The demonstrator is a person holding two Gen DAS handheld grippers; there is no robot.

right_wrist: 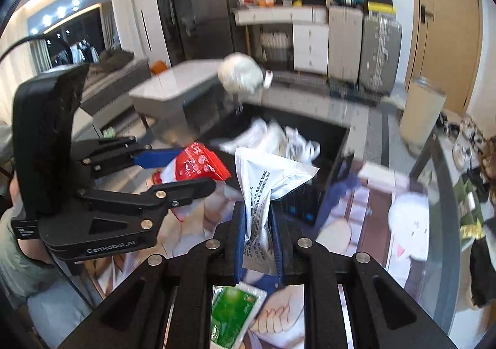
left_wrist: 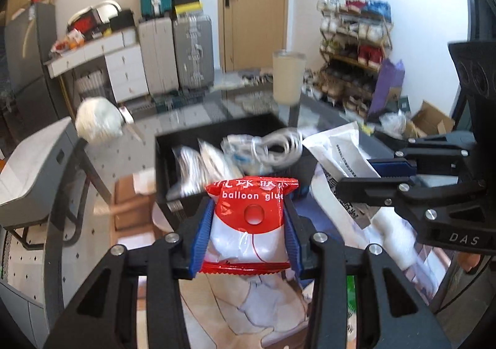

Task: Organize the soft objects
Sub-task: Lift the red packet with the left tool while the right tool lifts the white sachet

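Both tools carry a packet above the surface [right_wrist: 365, 131], so the step in hand seems to be the carry toward the black box [left_wrist: 161, 163]. The left tool [left_wrist: 248, 225] is clamped on the red balloon-glue packet [left_wrist: 251, 218], which sits just in front of the box. The right tool [right_wrist: 259, 243] is closed tight on the white printed pouch [right_wrist: 263, 187]. The box already holds white bags, though blur hides exactly what they are. Next, each packet must come over the box opening before the tool lets go

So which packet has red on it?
The balloon glue packet in the left gripper. The right gripper holds a white packet.
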